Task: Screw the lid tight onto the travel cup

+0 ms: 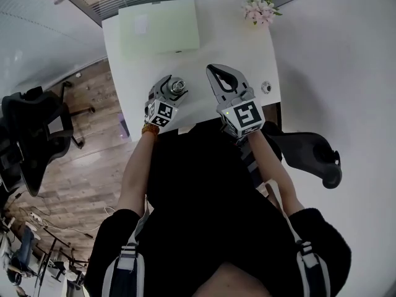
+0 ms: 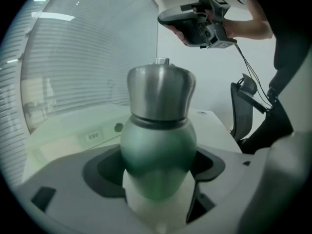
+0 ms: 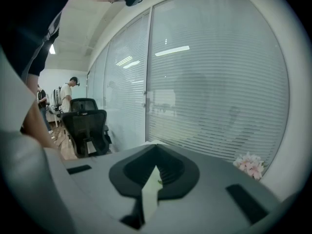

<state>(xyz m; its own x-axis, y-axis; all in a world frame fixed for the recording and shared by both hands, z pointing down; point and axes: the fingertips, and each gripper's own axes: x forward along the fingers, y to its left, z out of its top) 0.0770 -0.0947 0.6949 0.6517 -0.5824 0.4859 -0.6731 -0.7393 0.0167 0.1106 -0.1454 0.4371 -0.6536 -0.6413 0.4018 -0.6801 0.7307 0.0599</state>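
The travel cup (image 2: 157,150) has a green body and a steel lid (image 2: 161,92) sitting on top. It stands upright near the front of the white table (image 1: 232,39). My left gripper (image 2: 158,182) reaches in from the front, and its jaws hug the green body on both sides. From the head view only the lid (image 1: 178,86) shows, just beyond the left gripper (image 1: 168,98). My right gripper (image 1: 224,79) is shut with nothing in it. It hovers to the right of the cup and apart from it, and in the left gripper view the right gripper (image 2: 195,21) hangs above lid height.
A pale green mat (image 1: 159,26) lies at the table's back, a bunch of pink flowers (image 1: 260,8) at the back right corner, and a small round object (image 1: 266,86) near the right edge. Black office chairs stand left (image 1: 31,135) and right (image 1: 309,153) of the table.
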